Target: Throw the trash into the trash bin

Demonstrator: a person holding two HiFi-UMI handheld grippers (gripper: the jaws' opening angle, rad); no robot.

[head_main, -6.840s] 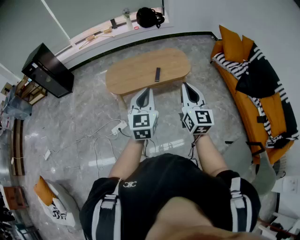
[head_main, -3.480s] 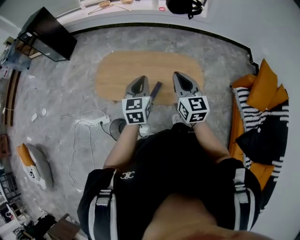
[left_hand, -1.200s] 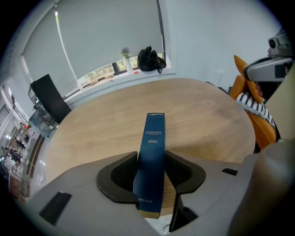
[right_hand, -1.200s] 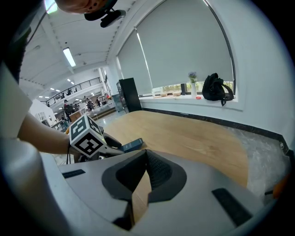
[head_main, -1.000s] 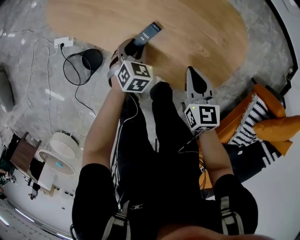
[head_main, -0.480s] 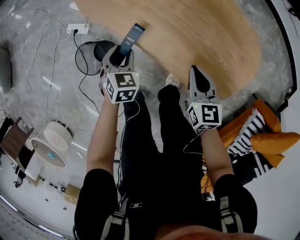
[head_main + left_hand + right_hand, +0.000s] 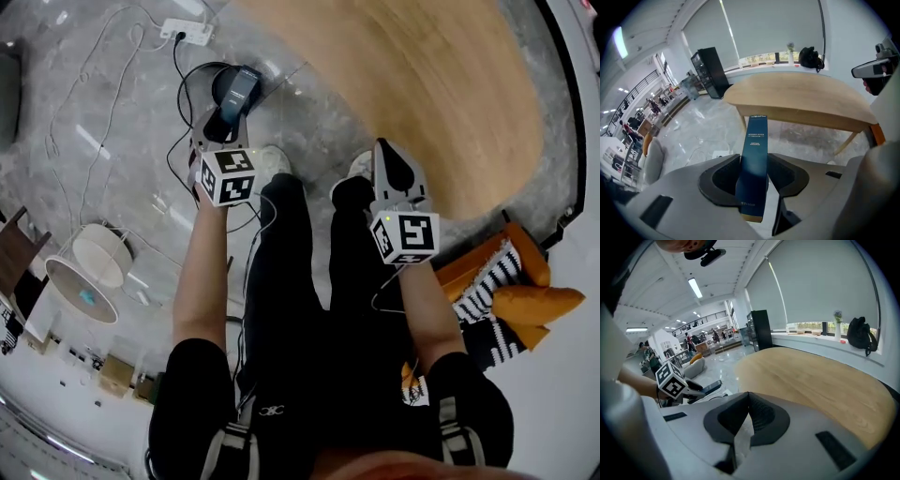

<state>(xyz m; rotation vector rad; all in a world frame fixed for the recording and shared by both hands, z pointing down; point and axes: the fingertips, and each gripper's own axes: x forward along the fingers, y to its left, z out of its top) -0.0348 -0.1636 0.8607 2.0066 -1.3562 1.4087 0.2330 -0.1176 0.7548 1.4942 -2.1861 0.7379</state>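
Note:
A slim dark blue box (image 7: 241,86) is the trash, and my left gripper (image 7: 222,122) is shut on its lower end. In the head view the box sticks out over the black round trash bin (image 7: 219,79) on the floor, left of the wooden table (image 7: 441,84). The left gripper view shows the box (image 7: 754,164) upright between the jaws of the left gripper (image 7: 754,161). My right gripper (image 7: 385,148) hangs near the table's edge above the person's shoe, with its tips together and nothing in them. The right gripper view shows those jaws of the right gripper (image 7: 747,397) meeting.
A white power strip (image 7: 187,31) and looping cables lie on the marble floor around the bin. A white round fan-like object (image 7: 89,272) stands at left. An orange sofa (image 7: 511,272) with a striped cloth sits at right. The person's legs fill the middle.
The left gripper carried the blue box leftwards off the table edge to over the black bin. The right gripper shifted slightly along the table's edge, still shut.

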